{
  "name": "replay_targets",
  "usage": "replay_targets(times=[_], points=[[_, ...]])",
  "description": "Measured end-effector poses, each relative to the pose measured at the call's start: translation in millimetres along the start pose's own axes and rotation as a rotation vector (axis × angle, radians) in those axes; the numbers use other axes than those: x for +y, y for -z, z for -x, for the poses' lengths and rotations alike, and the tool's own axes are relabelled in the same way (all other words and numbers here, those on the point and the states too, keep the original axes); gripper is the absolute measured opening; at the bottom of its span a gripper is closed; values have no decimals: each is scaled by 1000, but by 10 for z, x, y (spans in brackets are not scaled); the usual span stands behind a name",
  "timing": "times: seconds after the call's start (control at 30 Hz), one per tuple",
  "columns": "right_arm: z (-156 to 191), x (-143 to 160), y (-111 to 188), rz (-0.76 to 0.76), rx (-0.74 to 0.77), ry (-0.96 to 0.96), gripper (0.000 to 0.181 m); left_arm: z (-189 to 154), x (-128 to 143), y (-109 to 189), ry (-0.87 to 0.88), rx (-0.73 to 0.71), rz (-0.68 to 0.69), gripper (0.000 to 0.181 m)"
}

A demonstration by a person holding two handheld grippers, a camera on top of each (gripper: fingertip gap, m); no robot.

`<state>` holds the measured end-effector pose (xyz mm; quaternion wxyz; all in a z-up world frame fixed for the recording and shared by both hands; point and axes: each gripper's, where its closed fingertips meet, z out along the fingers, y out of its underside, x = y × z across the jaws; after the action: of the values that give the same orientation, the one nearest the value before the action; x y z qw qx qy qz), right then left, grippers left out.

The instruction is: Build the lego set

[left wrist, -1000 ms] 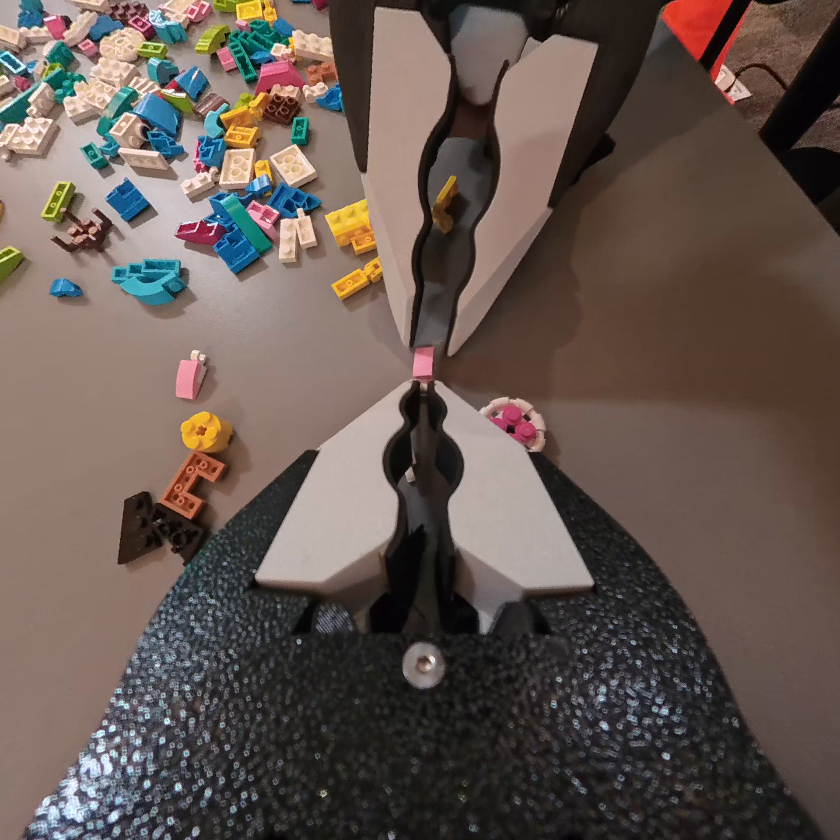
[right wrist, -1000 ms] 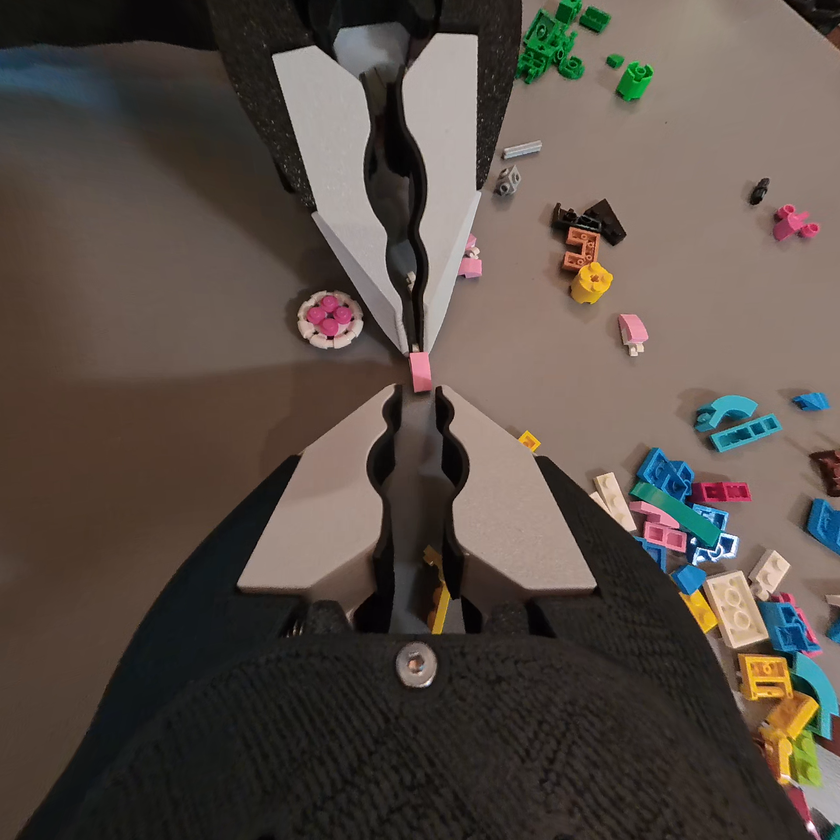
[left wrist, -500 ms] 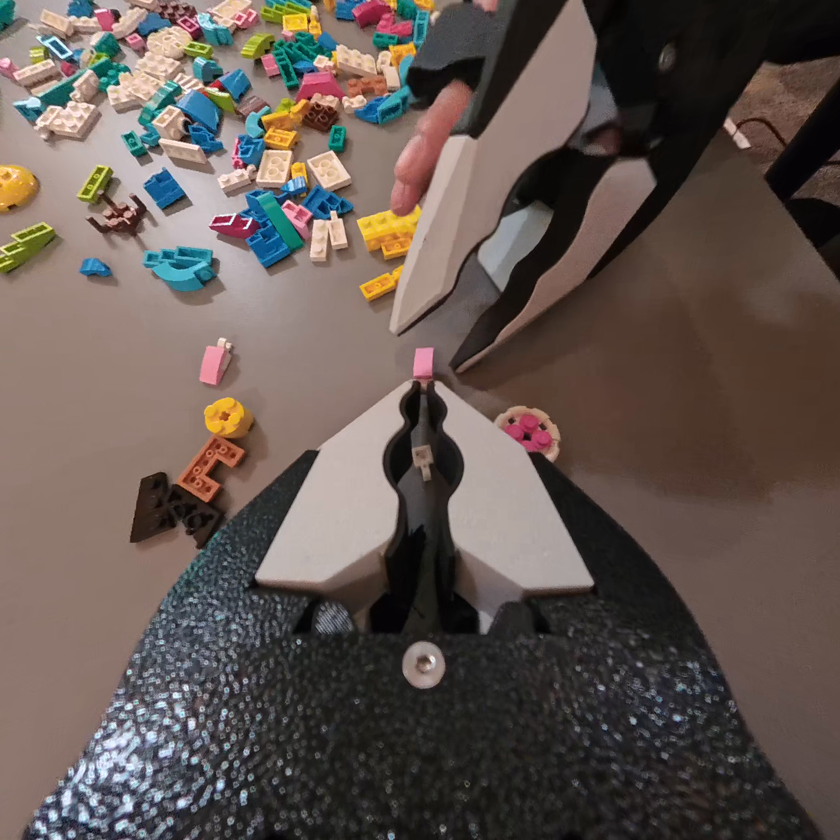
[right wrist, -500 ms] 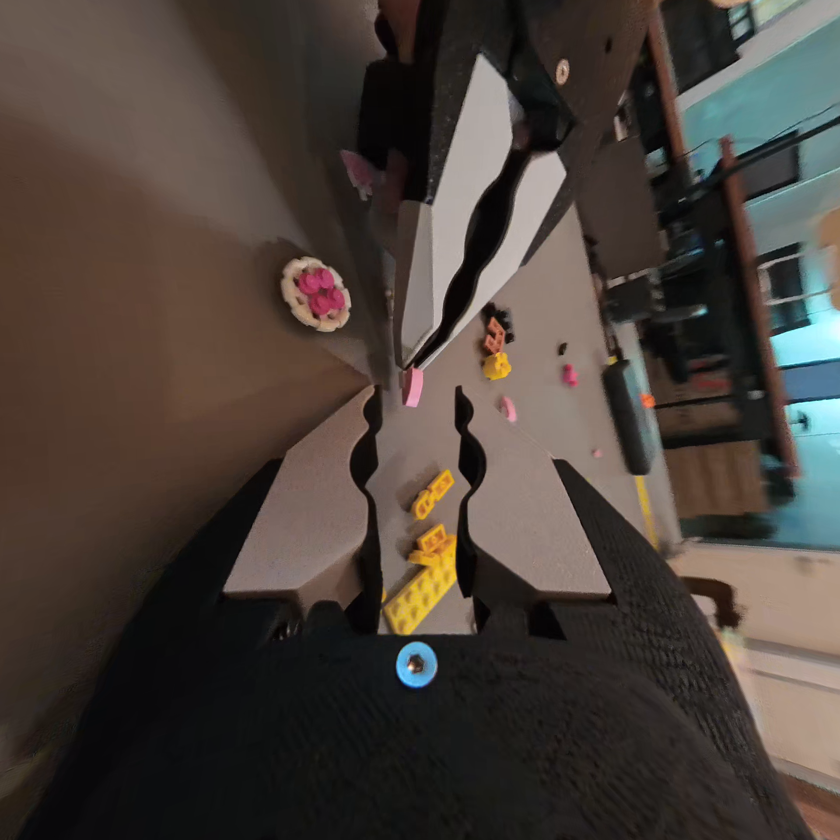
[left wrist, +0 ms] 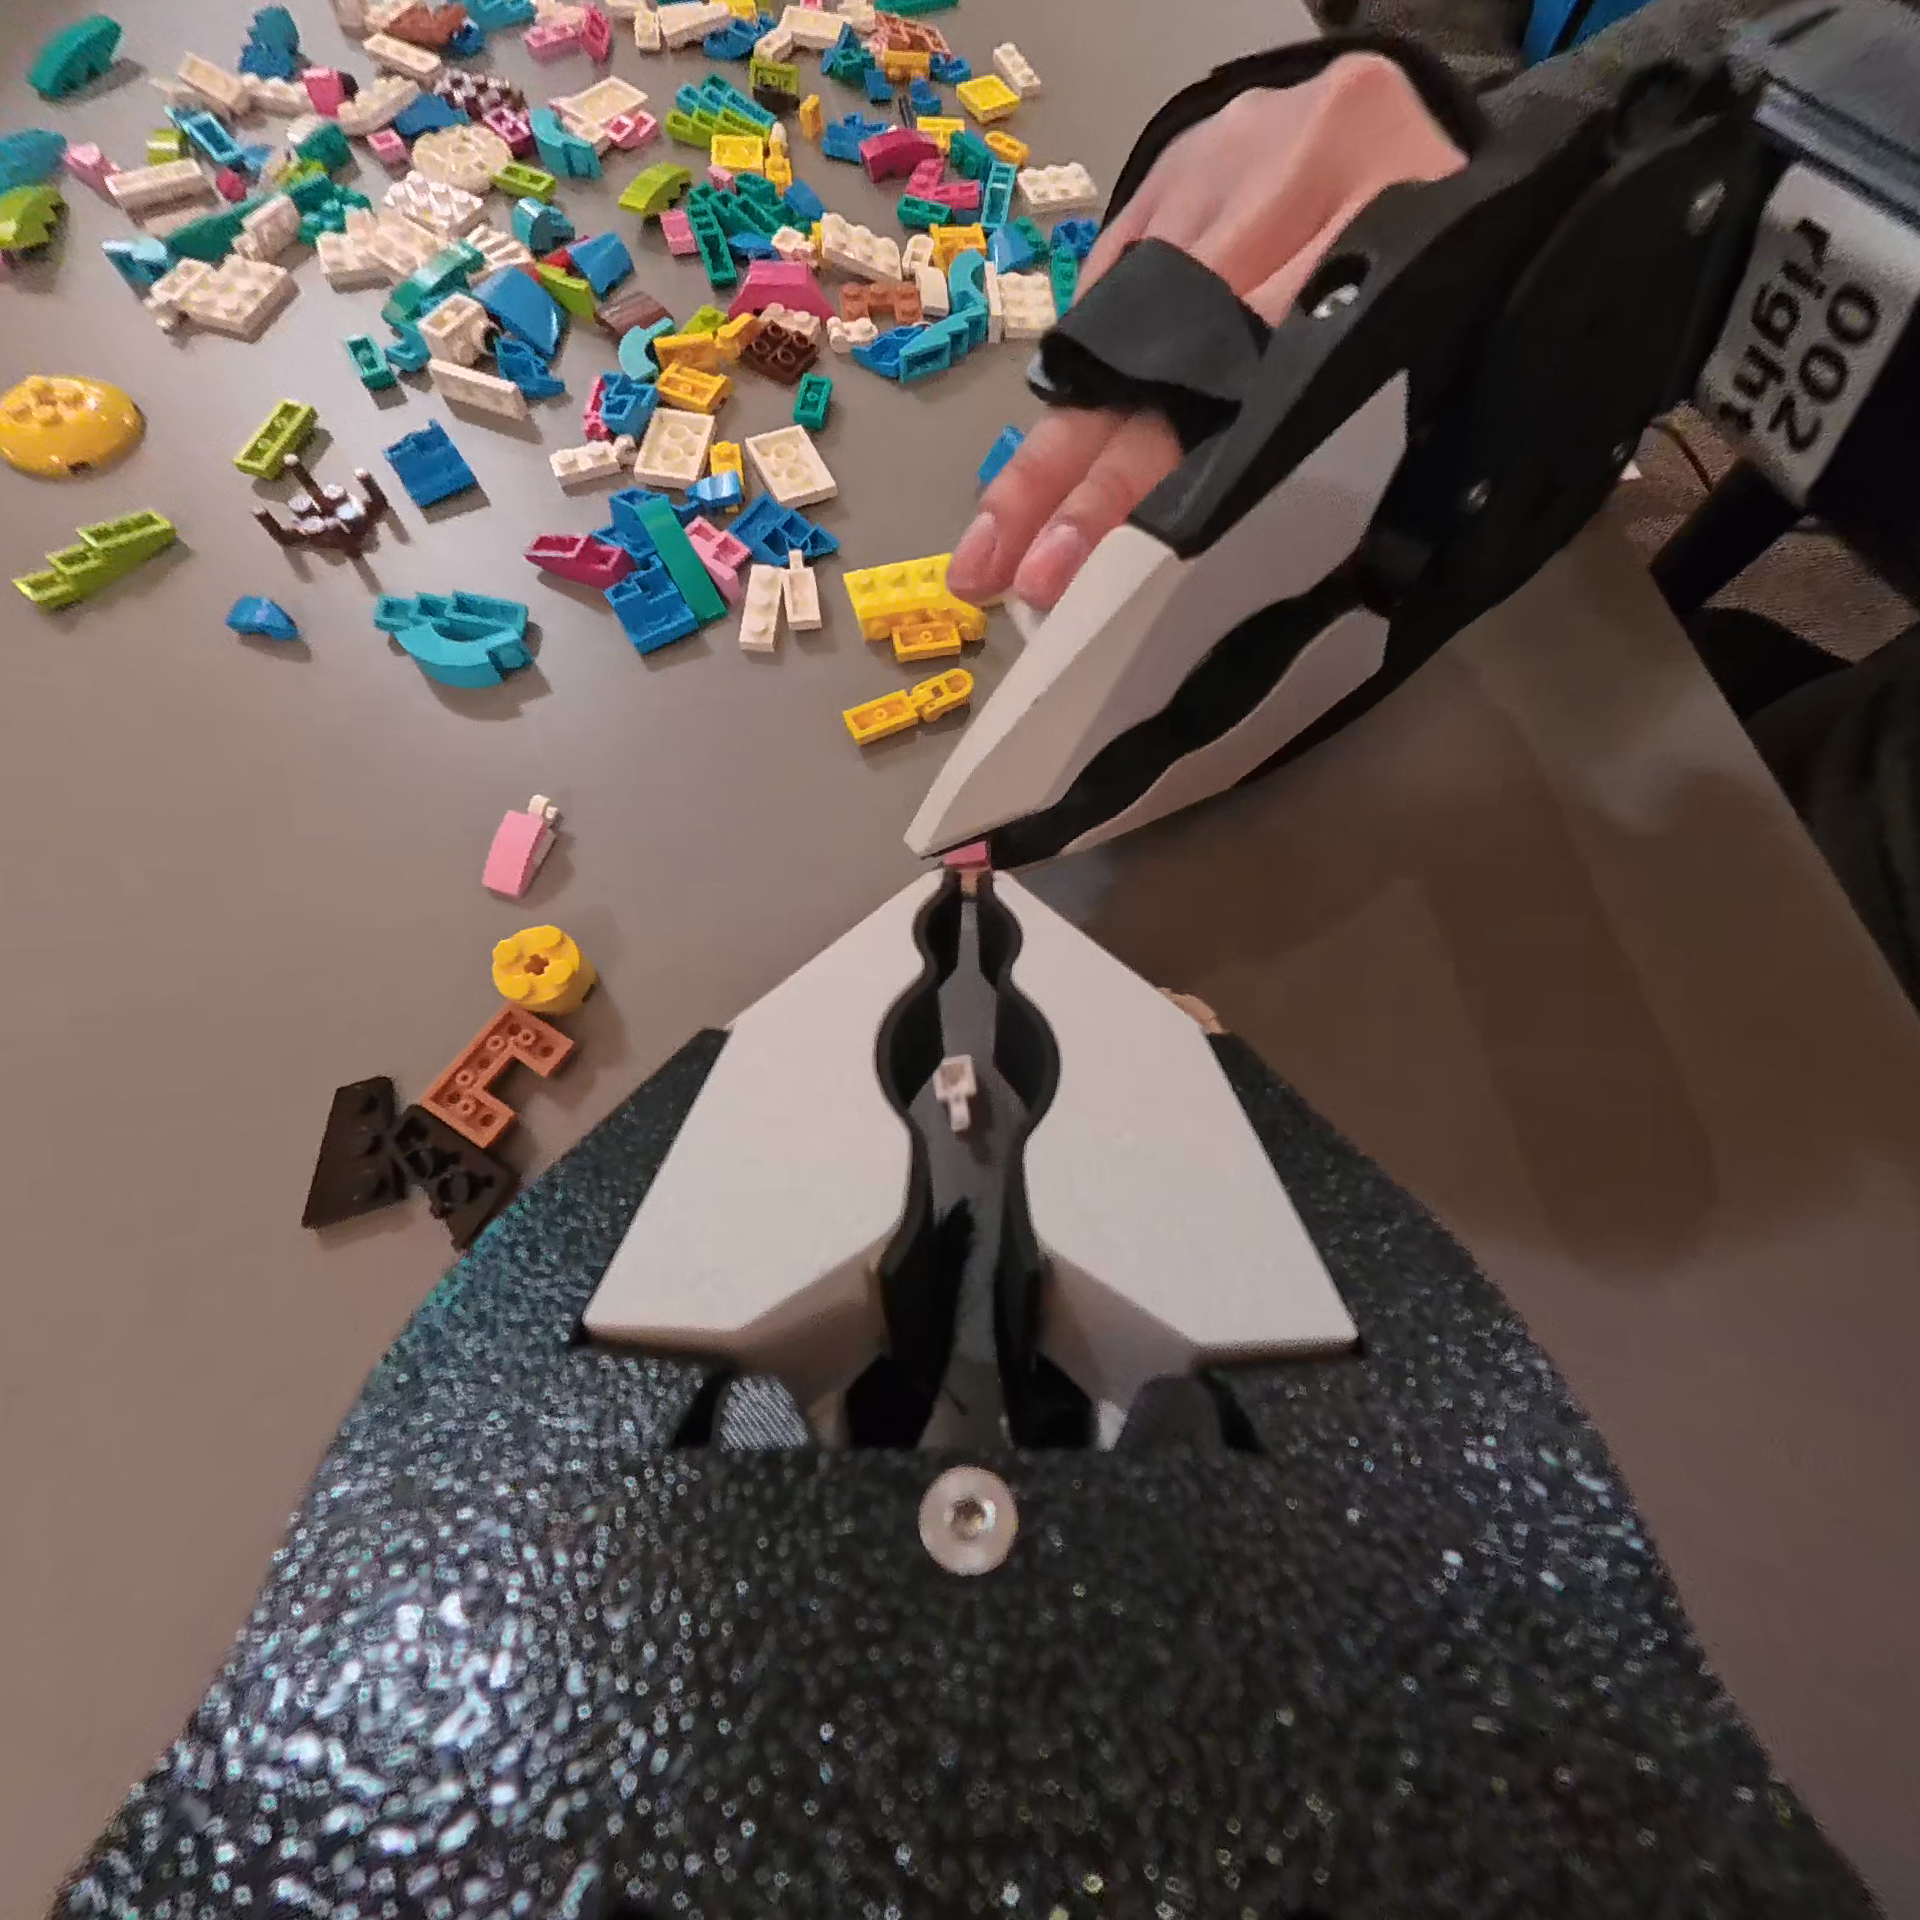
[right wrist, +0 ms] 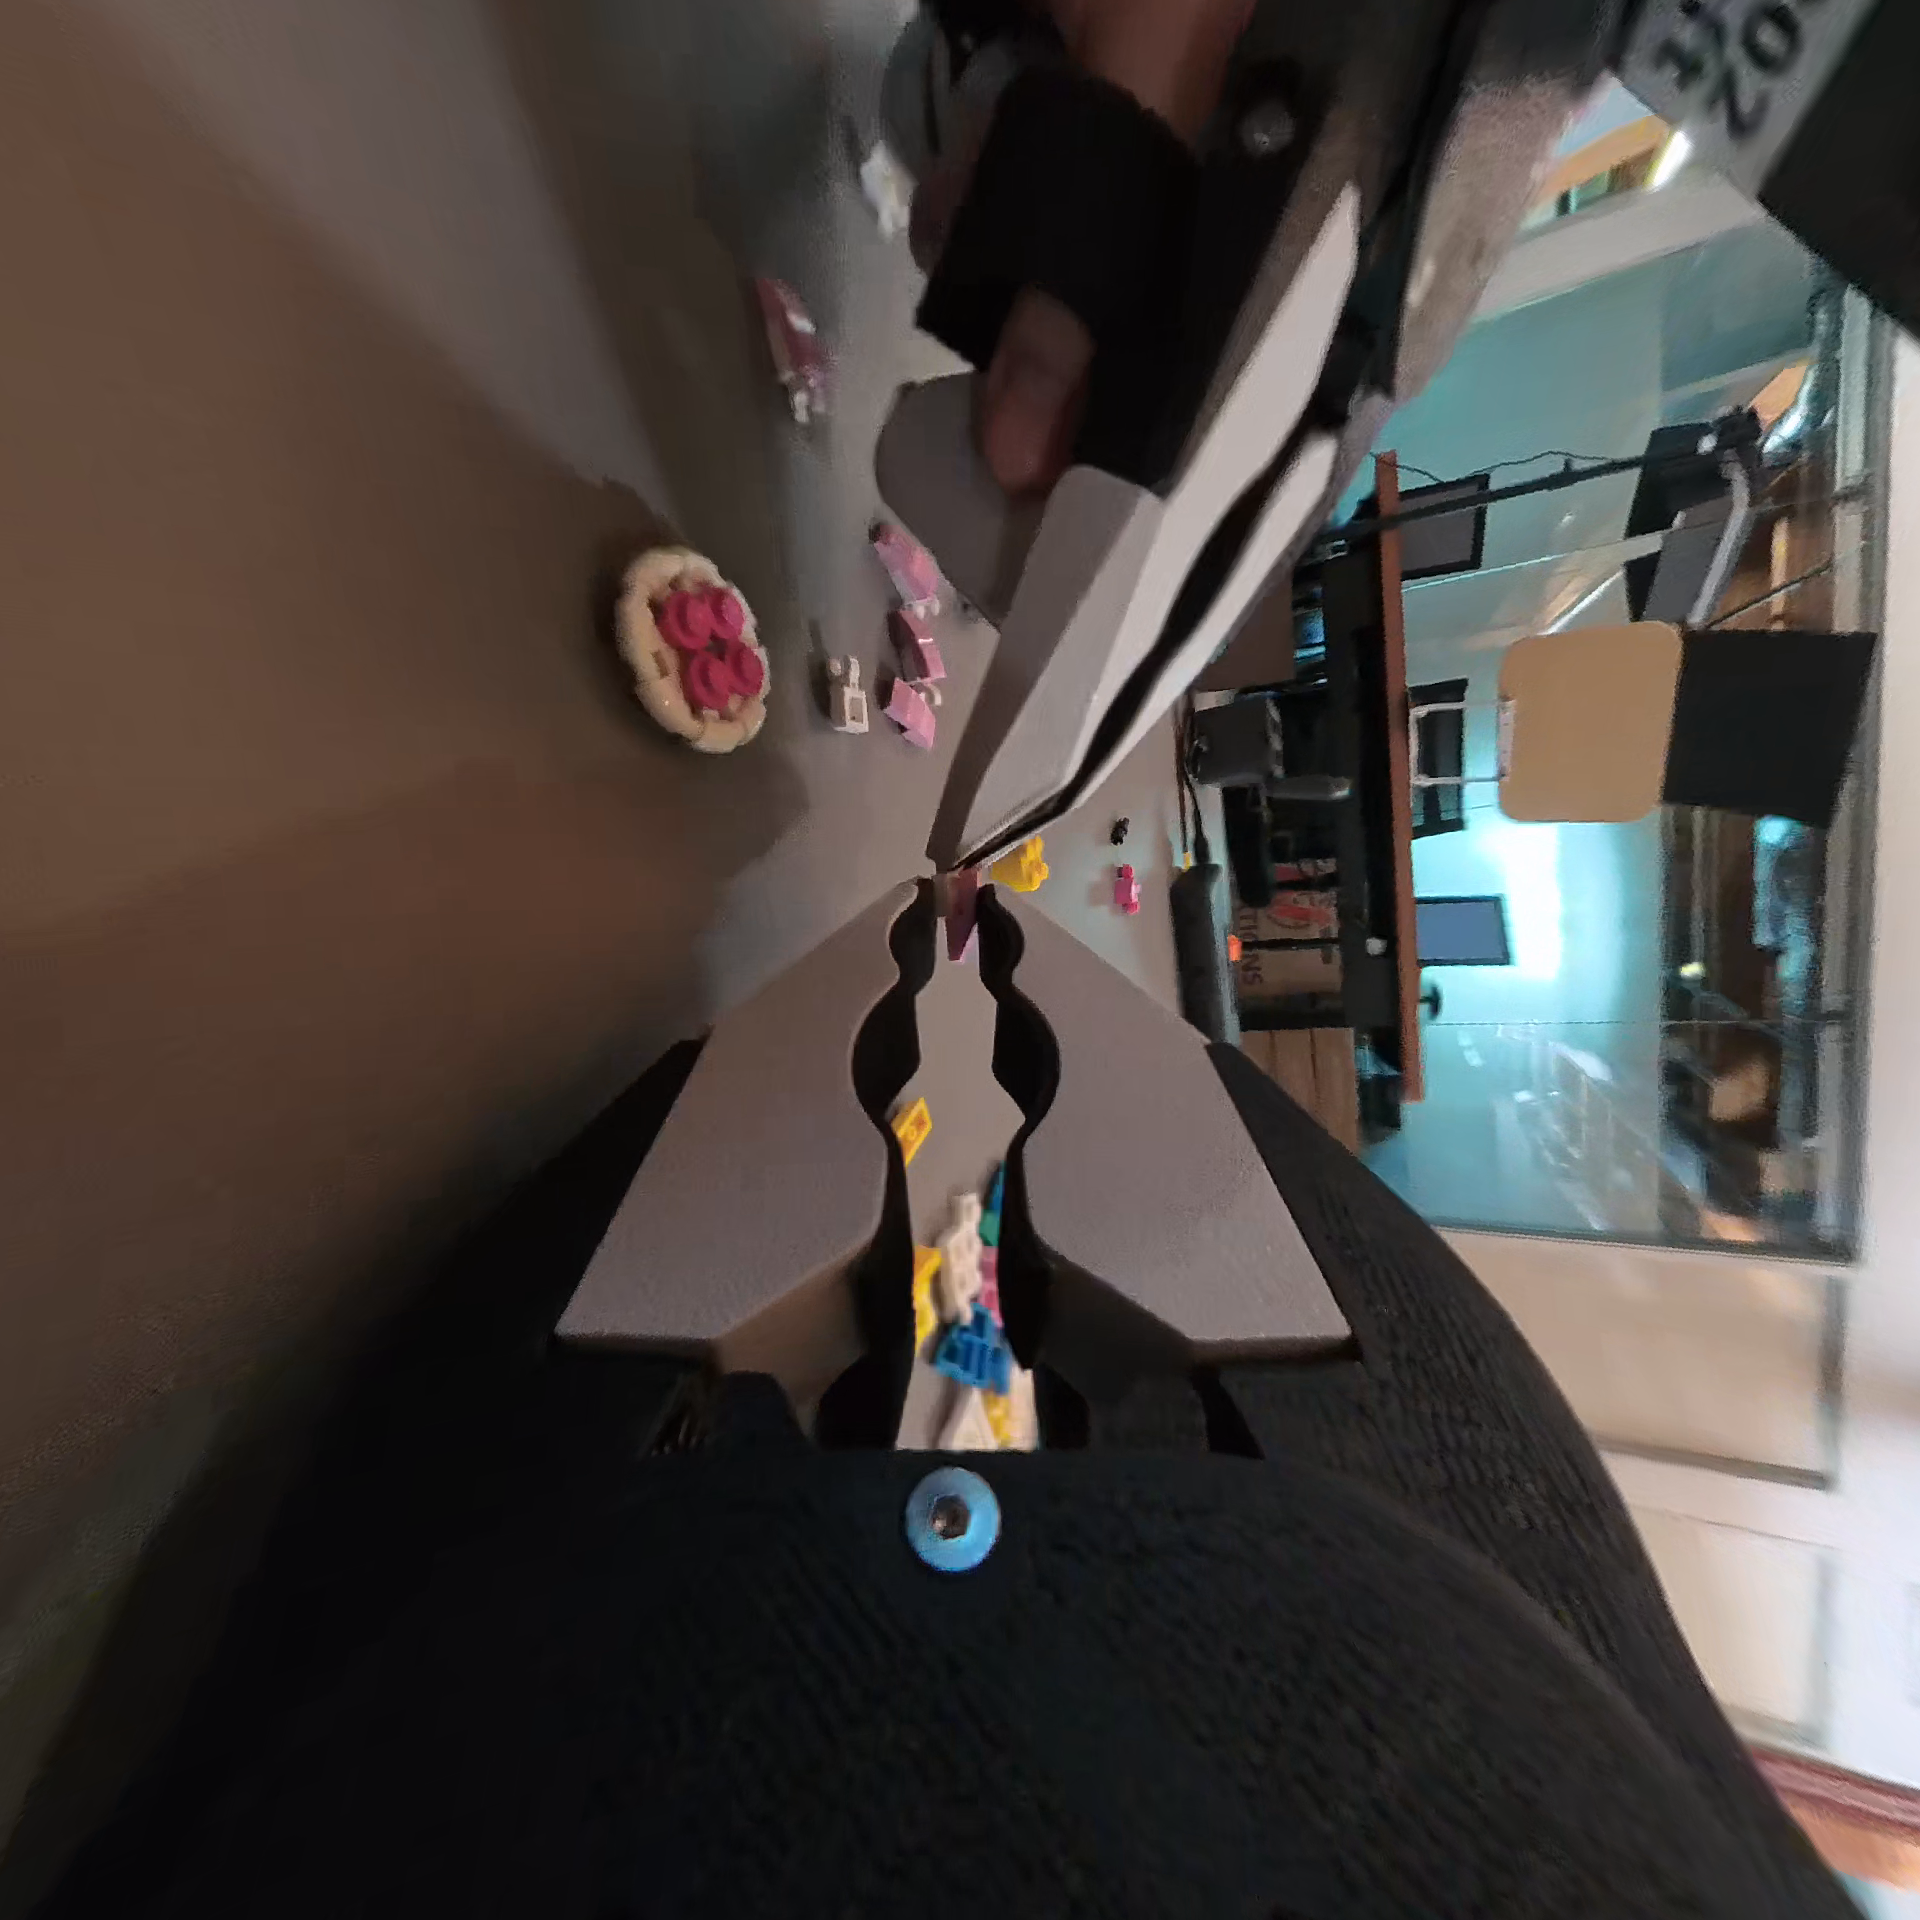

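Observation:
A small pink piece [left wrist: 966,854] sits between the tips of both grippers, a little above the brown table [left wrist: 1403,1039]. My left gripper [left wrist: 964,881] is shut on its near end. My right gripper [left wrist: 951,847] comes in from the upper right, rolled on its side, with its jaws closed on the far end. In the right wrist view the pink piece [right wrist: 961,914] is pinched at my right gripper's tips [right wrist: 951,896], and the left gripper [right wrist: 940,857] meets it from above. A round white plate with magenta studs [right wrist: 691,649] lies on the table to the left.
A wide pile of loose coloured bricks [left wrist: 675,260] covers the far left. Nearer lie a pink slope [left wrist: 516,850], a yellow round brick [left wrist: 542,966], an orange L plate [left wrist: 499,1075] and black wedges [left wrist: 400,1169]. Small pink pieces [right wrist: 914,644] lie by the round plate. The table edge [left wrist: 1662,623] runs along the right.
My right gripper backed off, opened and rolled onto its side, and has now closed on the pink piece. My left gripper has kept its grip and barely moved.

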<state>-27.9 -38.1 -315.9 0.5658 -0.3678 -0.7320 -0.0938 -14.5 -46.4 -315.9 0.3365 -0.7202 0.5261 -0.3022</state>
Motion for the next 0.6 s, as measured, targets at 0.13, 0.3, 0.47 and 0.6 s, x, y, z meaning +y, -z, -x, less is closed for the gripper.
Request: replay_targets(times=[0.13, 0.3, 0.47, 0.6], points=[[-15, 9, 16, 38, 74, 281, 4, -7, -2, -11, 50, 7, 29, 0], [-5, 14, 37, 34, 103, 345, 4, -26, 1, -38, 126, 36, 13, 0], [-93, -81, 86, -125, -39, -267, 9, -62, -75, 55, 192, 72, -60, 0], [-327, -99, 190, -216, -63, -507, 30, -40, -131, 211, 248, 85, -142, 0]])
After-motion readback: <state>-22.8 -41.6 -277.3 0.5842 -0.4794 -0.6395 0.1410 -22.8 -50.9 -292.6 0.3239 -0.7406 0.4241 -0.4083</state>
